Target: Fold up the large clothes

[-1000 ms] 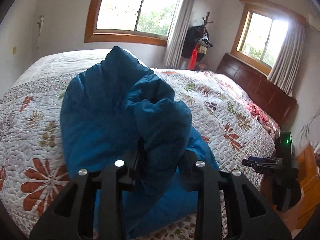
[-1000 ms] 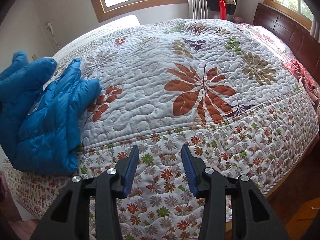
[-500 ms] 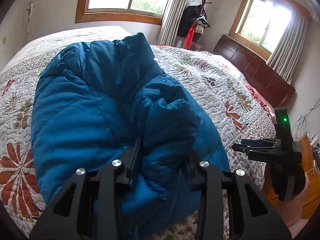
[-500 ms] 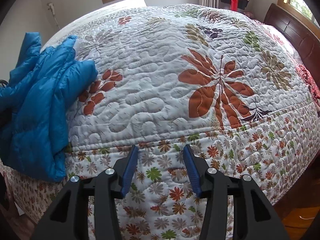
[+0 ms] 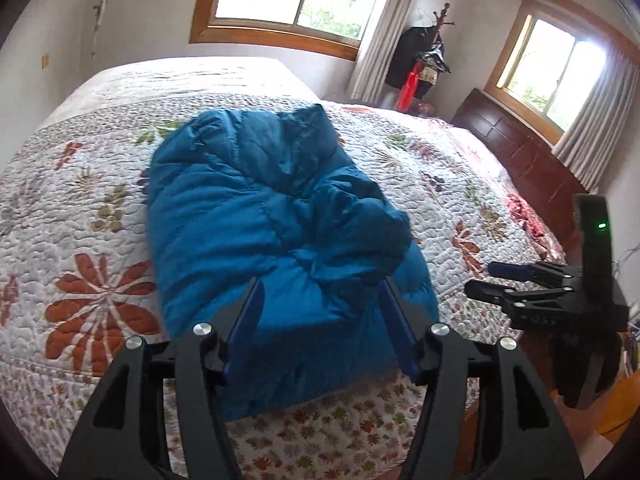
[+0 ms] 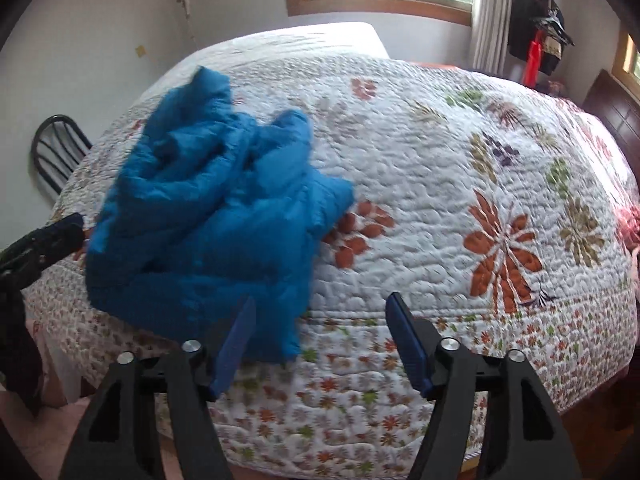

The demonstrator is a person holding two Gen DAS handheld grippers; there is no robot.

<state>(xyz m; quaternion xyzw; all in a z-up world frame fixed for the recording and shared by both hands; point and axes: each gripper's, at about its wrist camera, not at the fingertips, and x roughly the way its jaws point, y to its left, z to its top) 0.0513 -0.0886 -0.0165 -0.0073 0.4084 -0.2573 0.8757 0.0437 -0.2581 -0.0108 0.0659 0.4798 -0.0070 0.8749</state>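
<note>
Blue jacket (image 5: 280,240) was just let go by left gripper (image 5: 320,312), jaws now wide; right gripper (image 6: 320,328) also widened, empty — w/ jacket bunched on bed (image 6: 440,200), fold prob. unfinished.

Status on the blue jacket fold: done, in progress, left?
Done: the blue jacket lies on the bed quilt, bunched near the edge, not a flat fold. In hand: nothing; the left claw has just been opening, its pads clear of the fabric. The right claw has also just opened, with nothing in it. Left: spreading, sleeves, folds.
</note>
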